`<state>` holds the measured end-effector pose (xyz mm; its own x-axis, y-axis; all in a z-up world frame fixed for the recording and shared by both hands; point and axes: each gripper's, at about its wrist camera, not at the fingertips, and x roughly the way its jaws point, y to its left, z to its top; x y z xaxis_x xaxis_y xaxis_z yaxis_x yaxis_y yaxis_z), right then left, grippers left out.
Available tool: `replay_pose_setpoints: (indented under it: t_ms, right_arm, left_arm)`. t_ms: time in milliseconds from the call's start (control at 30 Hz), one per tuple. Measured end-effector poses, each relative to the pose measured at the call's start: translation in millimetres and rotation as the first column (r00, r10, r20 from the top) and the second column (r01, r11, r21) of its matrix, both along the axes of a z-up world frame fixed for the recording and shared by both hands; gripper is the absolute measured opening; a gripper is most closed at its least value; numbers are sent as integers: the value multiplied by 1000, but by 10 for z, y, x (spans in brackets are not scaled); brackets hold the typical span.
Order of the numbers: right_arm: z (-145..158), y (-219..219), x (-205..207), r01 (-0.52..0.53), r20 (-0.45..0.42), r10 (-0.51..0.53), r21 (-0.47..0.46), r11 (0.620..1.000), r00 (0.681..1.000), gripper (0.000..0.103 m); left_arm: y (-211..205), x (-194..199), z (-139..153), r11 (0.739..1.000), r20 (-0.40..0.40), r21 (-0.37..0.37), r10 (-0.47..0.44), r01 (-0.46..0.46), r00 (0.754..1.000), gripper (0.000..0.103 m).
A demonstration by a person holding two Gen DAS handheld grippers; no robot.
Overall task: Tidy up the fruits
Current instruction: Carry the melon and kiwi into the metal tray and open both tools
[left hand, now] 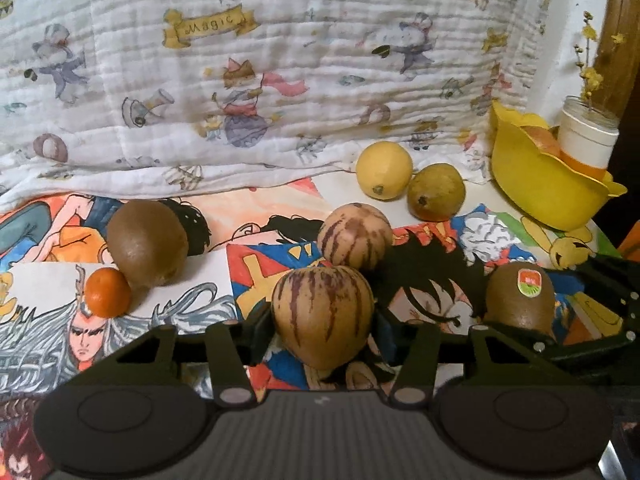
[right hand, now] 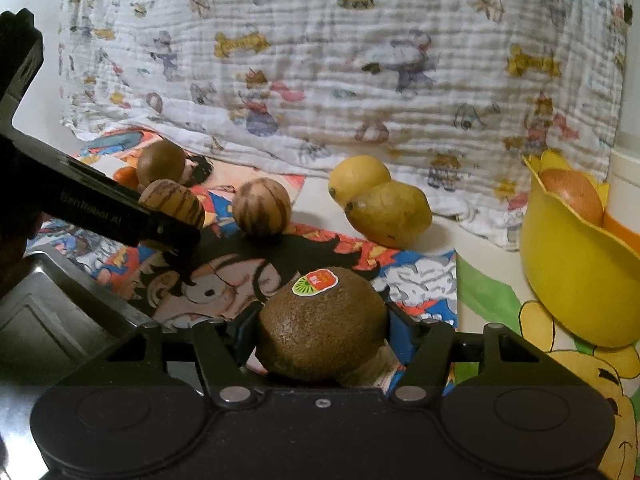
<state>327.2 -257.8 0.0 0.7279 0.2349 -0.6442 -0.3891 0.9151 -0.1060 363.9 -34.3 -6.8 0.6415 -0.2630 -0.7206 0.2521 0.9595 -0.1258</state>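
My left gripper (left hand: 322, 330) is shut on a purple-striped pepino melon (left hand: 322, 316) low over the comic-print table cover. My right gripper (right hand: 322, 330) is shut on a brown kiwi with a sticker (right hand: 320, 324); the same kiwi shows in the left wrist view (left hand: 520, 298). A second striped melon (left hand: 354, 236), a plain kiwi (left hand: 146, 242), a small orange (left hand: 107, 292), a lemon (left hand: 383, 170) and a yellow-green fruit (left hand: 436, 192) lie on the table. A yellow bowl (right hand: 576, 276) at the right holds an apple (right hand: 574, 194).
A white patterned cloth (left hand: 240, 80) hangs behind the table. A white jar with yellow flowers (left hand: 586, 136) stands beside the bowl. The left gripper's black body (right hand: 100, 204) crosses the left of the right wrist view.
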Motion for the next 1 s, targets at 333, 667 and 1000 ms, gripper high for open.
replay_pose_setpoints:
  t_ms: [333, 667, 1000]
  right_arm:
    - [272, 154, -286, -94, 14, 94, 50, 994, 996, 66]
    - [295, 543, -613, -284, -53, 293, 137, 949, 955, 66]
    - [159, 888, -867, -370, -94, 386, 149, 917, 918, 66]
  left_arm:
    - [169, -391, 294, 998, 20, -54, 30, -28, 999, 56]
    - [496, -1057, 414, 996, 31, -63, 58, -56, 998, 56]
    - [823, -1588, 271, 994, 16, -79, 80, -79, 997, 56]
